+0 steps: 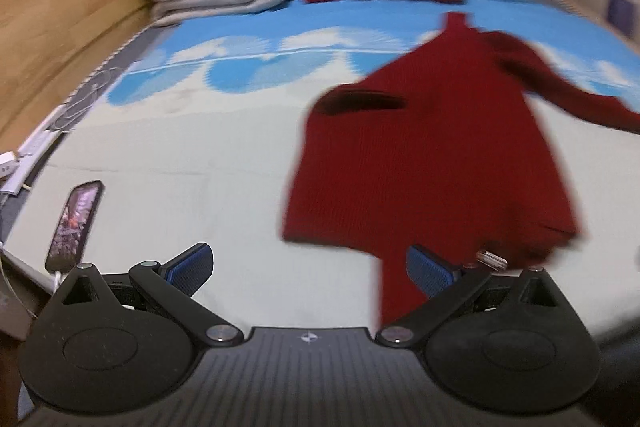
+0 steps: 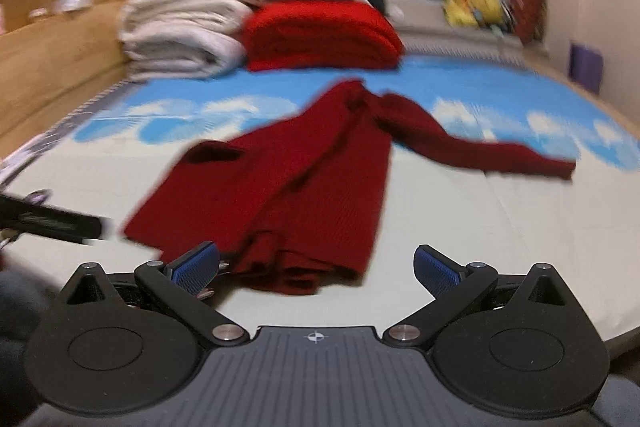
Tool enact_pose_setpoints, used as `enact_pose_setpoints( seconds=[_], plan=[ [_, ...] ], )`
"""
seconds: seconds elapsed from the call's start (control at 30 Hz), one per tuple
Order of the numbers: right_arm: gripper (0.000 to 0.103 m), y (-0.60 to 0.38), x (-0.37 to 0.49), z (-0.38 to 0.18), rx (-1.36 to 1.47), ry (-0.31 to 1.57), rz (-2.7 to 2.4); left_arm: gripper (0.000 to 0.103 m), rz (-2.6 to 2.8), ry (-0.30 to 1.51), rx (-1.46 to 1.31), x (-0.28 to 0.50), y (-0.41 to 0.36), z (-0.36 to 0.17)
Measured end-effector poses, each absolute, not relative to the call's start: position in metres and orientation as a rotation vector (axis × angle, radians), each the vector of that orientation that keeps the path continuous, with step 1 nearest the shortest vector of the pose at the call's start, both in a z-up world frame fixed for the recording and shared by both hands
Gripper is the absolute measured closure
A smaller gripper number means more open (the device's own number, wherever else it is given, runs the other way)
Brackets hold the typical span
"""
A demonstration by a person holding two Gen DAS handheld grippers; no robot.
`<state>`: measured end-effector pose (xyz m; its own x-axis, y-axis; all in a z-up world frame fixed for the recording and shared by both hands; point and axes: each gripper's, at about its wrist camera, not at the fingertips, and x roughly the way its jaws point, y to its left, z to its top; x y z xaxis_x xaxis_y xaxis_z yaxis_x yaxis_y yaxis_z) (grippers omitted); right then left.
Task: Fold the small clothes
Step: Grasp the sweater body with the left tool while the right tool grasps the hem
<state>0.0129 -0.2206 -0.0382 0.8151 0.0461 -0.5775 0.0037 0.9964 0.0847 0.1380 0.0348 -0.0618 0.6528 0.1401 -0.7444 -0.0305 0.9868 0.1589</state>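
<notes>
Ribbed knit sweater [image 1: 432,147] (matt); smooth wooden headboard [image 1: 60,27].

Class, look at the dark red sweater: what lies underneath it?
The dark red sweater lies on the bed sheet, pale here and blue-and-white patterned farther back. Whatever part of the sheet sits directly beneath it, and anything else there, is covered and cannot be seen.

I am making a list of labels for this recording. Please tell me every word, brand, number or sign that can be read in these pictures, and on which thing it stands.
No text can be read in either view.
Phone: its screen shows a picture; any writing is too blurred to read.
Left gripper and right gripper: each body bears only a small crosshair mark, no letters.
Dark red sweater: no label shows.
</notes>
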Motion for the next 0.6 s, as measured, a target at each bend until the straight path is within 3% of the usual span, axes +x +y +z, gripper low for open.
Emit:
enact_pose_setpoints(
  seconds=[0.2, 0.23, 0.27, 0.33, 0.37, 0.4, 0.43, 0.47, 0.5, 0.53, 0.6],
  plan=[
    [0.001, -0.284, 0.137, -0.104, 0.324, 0.897, 0.006, 0.0, 0.068, 1.033, -0.054, 0.233, 0.078, -0.119],
    [0.001, -0.292, 0.151, -0.114, 0.374, 0.927, -0.002, 0.005, 0.075, 1.06, -0.036, 0.245, 0.079, -0.13],
    [0.001, -0.3, 0.166, -0.125, 0.445, 0.958, -0.015, 0.019, 0.072, 1.098, -0.028, 0.254, 0.08, -0.138],
    [0.0, -0.307, 0.183, -0.142, 0.56, 0.992, -0.036, 0.024, 0.05, 1.118, -0.091, 0.265, 0.084, -0.145],
    [0.0, -0.305, 0.186, -0.145, 0.574, 0.967, -0.063, 0.042, 0.035, 1.089, -0.123, 0.266, 0.083, -0.142],
    [0.0, -0.298, 0.189, -0.143, 0.557, 0.935, -0.055, 0.05, -0.001, 1.083, -0.136, 0.268, 0.079, -0.141],
    [0.004, -0.29, 0.192, -0.144, 0.542, 0.941, 0.011, 0.068, -0.003, 1.077, -0.124, 0.269, 0.075, -0.14],
    [0.028, -0.28, 0.193, -0.145, 0.519, 0.96, 0.097, 0.08, 0.001, 1.063, -0.114, 0.269, 0.072, -0.141],
    [0.05, -0.267, 0.192, -0.144, 0.461, 0.962, 0.143, 0.08, 0.004, 1.054, -0.115, 0.268, 0.07, -0.141],
    [0.081, -0.258, 0.189, -0.142, 0.408, 0.961, 0.179, 0.081, 0.023, 1.041, -0.112, 0.266, 0.07, -0.14],
    [0.084, -0.262, 0.182, -0.138, 0.443, 0.938, 0.161, 0.082, 0.068, 1.028, -0.117, 0.262, 0.074, -0.137]
  ],
)
